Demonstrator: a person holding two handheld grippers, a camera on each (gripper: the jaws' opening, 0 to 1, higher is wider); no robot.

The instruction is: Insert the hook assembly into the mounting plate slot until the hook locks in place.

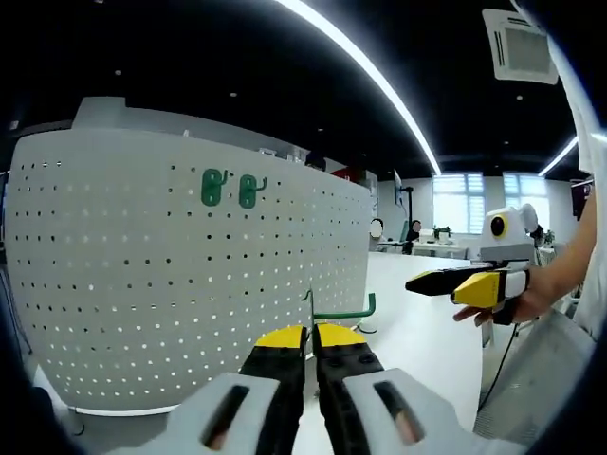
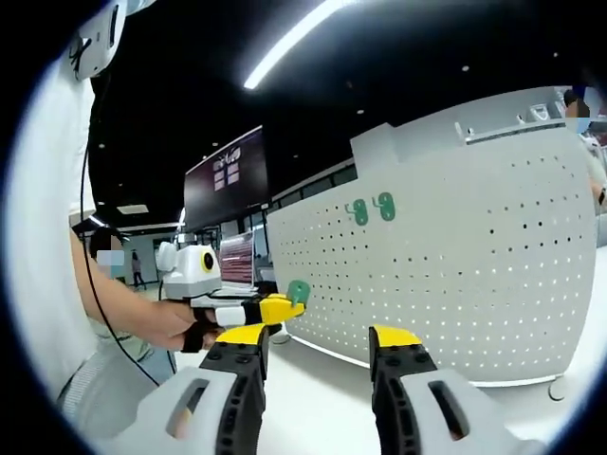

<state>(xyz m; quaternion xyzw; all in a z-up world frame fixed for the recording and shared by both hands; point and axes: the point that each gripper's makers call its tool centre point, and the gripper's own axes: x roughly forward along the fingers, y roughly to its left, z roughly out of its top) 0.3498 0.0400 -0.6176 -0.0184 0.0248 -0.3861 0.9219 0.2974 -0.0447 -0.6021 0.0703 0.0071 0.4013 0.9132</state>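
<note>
Dark ceiling and long light strips (image 1: pixel 379 81) hang over the white surface (image 1: pixel 417 332) where my white perforated metal mounting plate (image 1: pixel 171 275) stands upright. Two small green hooks (image 1: pixel 232 188) sit side by side high on that plate. My left tool (image 1: pixel 310 339) is clenched on a green bent-wire hook assembly (image 1: pixel 343 310), which sticks out just past its yellow tips, close in front of the plate's lower right part. In the right gripper view I see my right tool (image 2: pixel 318 339) released, jaws wide apart and holding nothing, with the plate beyond and the left tool off to its left, near the plate's edge.
</note>
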